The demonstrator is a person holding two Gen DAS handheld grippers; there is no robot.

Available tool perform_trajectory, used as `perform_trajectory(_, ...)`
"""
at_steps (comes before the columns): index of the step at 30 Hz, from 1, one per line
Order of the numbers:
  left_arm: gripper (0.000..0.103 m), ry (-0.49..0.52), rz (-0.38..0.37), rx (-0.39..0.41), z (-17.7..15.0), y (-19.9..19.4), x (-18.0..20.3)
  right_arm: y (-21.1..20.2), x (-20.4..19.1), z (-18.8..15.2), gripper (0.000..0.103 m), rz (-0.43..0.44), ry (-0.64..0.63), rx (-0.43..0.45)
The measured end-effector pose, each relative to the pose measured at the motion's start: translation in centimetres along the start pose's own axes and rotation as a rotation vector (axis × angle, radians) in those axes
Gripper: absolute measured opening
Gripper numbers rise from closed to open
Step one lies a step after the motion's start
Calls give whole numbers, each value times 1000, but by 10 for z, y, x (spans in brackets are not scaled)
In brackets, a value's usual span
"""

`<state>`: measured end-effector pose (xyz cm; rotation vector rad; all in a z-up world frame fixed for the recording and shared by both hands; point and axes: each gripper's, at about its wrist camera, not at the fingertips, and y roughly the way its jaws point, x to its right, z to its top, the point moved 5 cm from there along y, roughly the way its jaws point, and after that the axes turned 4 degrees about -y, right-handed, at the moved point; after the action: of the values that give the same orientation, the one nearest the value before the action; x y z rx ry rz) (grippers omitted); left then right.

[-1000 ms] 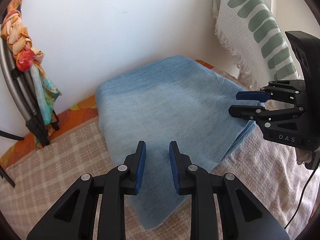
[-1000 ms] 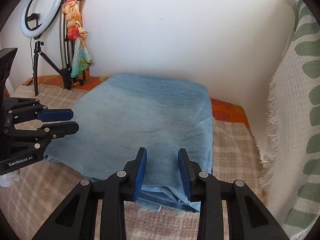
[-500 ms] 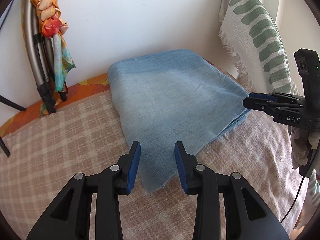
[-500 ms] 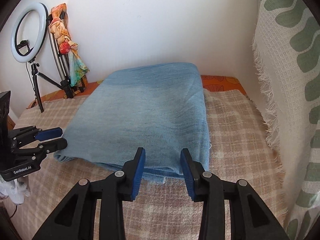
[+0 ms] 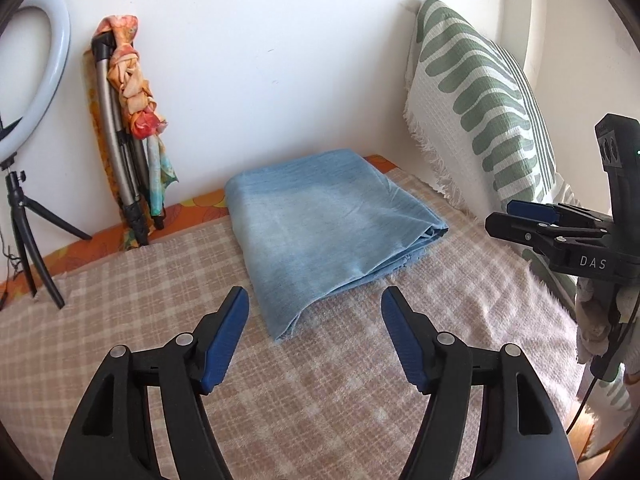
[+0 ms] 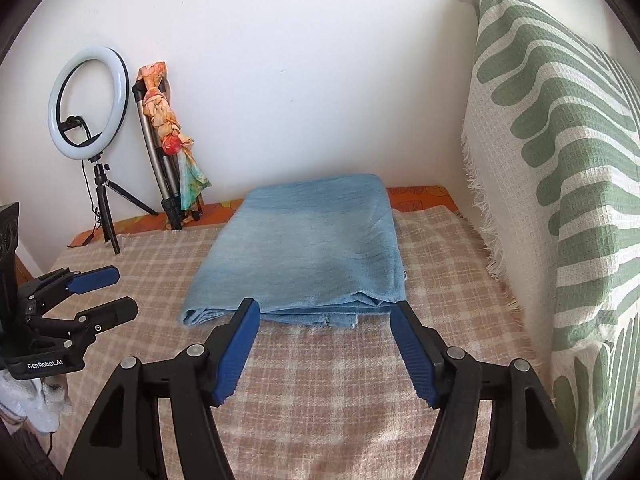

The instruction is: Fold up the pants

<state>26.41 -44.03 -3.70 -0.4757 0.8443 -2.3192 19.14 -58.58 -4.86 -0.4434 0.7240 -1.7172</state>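
The light blue pants (image 6: pixel 308 252) lie folded into a compact, layered rectangle on the checked blanket (image 6: pixel 328 392), toward the far wall, with their stacked edges and a slightly frayed hem facing the near side. Both tools hang clear of the cloth on that near side. The left gripper (image 5: pixel 314 336) stands with its jaws spread wide and nothing between them, and they have just been opening; the right gripper (image 6: pixel 326 344) is likewise spread and empty, its jaws also just opened. Neither touches the fabric. Judging by the tidy bundle and both grippers released, the folding looks essentially finished; at most a small squaring of the uneven near corner remains. A ring light (image 6: pixel 86 104) stands at the far left.
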Motion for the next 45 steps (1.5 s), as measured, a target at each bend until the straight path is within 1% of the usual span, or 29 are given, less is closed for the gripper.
perform_trajectory(5,72,-2,-13,34,-3,-34,13,-34,-10,-4,83,-17,9,26)
perform_trajectory(8,73,0,-25,47,-7,-53,19,-53,-17,-6,84,-19,14,43)
perform_trajectory(11,74,4,-27,65,-11,-72,22,-70,-27,-8,87,-36,13,66)
perform_trajectory(12,78,6,-25,68,-13,-78,23,-76,-31,-9,89,-45,7,72)
perform_trajectory(14,80,5,-16,78,-17,-90,23,-84,-40,-13,91,-63,-4,81)
perform_trajectory(18,80,9,-1,89,-28,-111,22,-100,-61,-24,98,-79,-5,88)
perform_trajectory(24,81,9,21,98,-49,-139,15,-120,-95,-40,101,-107,-11,116)
perform_trajectory(28,81,-12,33,110,-61,-157,6,-132,-117,-48,103,-108,0,147)
perform_trajectory(33,81,-34,51,113,-79,-173,-6,-136,-142,-59,103,-98,1,156)
perform_trajectory(37,81,-20,89,109,-94,-177,-14,-131,-157,-67,103,-94,-7,160)
perform_trajectory(41,81,-21,114,104,-108,-176,-22,-122,-163,-74,103,-97,-4,166)
perform_trajectory(45,82,-59,119,110,-119,-174,-32,-110,-166,-85,103,-99,14,159)
